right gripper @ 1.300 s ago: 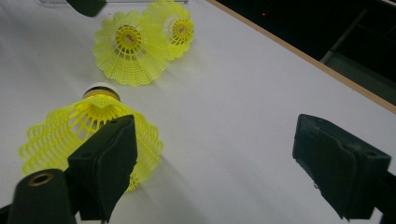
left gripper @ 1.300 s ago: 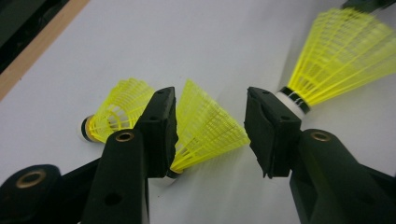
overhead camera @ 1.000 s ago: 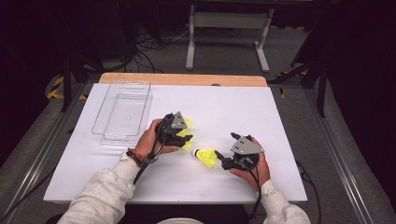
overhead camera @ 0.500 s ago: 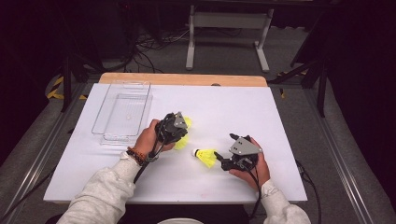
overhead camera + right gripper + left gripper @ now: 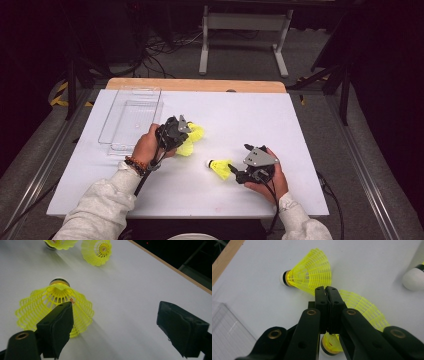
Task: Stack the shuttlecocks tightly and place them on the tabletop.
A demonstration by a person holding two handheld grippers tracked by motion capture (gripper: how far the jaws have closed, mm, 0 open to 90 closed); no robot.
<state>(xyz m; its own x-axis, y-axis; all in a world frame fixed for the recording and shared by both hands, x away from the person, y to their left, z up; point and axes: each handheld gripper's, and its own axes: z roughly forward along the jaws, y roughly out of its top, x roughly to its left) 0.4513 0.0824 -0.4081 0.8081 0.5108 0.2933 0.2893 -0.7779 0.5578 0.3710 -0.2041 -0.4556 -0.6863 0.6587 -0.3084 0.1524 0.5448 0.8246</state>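
Yellow shuttlecock skirt [image 5: 362, 308] pinched between closed left fingers [image 5: 322, 302]; right fingers [image 5: 58, 327] apart, beside another shuttlecock [image 5: 53, 302].

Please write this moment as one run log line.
left claw: shut on shuttlecock skirt | right claw: open beside shuttlecock

The left tool [image 5: 186, 136] has its jaws pinched together, while the right tool [image 5: 234, 171] gapes wide.

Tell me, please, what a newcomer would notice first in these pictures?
Bright yellow shuttlecocks on the white table: the left gripper is shut on one shuttlecock's skirt, with another lying just beyond. A third shuttlecock lies by the open right gripper. A clear tray sits far left.
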